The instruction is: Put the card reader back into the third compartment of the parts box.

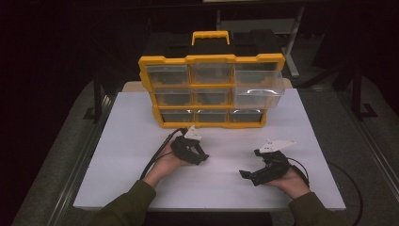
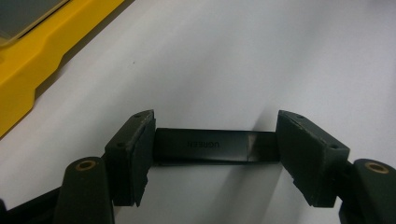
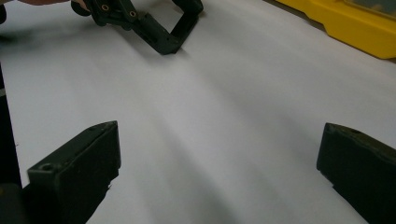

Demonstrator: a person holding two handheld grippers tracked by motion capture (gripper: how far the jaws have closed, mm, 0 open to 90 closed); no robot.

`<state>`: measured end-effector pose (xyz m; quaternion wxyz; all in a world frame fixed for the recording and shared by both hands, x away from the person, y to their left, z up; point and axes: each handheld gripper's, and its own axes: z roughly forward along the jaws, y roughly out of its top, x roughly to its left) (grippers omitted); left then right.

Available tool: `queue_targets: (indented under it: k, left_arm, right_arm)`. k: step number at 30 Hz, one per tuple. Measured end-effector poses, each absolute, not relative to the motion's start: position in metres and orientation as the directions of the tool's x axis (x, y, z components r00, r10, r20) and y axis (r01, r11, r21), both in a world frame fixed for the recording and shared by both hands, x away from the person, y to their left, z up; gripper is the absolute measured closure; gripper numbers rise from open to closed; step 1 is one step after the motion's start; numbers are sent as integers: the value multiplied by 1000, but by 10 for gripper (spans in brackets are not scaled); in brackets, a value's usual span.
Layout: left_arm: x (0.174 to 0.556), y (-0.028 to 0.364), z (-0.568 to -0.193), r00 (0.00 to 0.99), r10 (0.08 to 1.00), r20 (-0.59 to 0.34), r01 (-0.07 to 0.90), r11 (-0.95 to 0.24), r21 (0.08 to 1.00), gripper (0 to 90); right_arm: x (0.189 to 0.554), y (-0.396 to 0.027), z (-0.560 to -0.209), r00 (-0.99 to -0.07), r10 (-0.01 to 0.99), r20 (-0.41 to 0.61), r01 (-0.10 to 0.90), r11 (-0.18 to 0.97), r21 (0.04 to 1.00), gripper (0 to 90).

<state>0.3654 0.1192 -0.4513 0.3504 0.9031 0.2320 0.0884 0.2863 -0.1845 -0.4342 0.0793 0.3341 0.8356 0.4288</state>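
white tabletop, dark room around

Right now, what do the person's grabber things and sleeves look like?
Both grabbers are black. The left gripper and right gripper each have two blocky jaws with flat pads, brass-coloured rivets at the joints, a pale three-cornered plate on top, and a black cable trailing off. The person wears olive-green sleeves.

yellow organizer w/ open drawer blocks back; front table free.
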Motion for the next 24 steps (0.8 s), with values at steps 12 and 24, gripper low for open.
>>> queue_targets:
  k: [12,24]
  left_arm:
    - [368,124,-449,882,470,-41,369,-632,682,303]
    - [366,130,-438,898,437,-48,340,-623,704,303]
  right_arm:
    - [286,-184,-434,-766,624,154,489,409,771,0]
    - [286,-184,-434,-768,622,152,486,411,771,0]
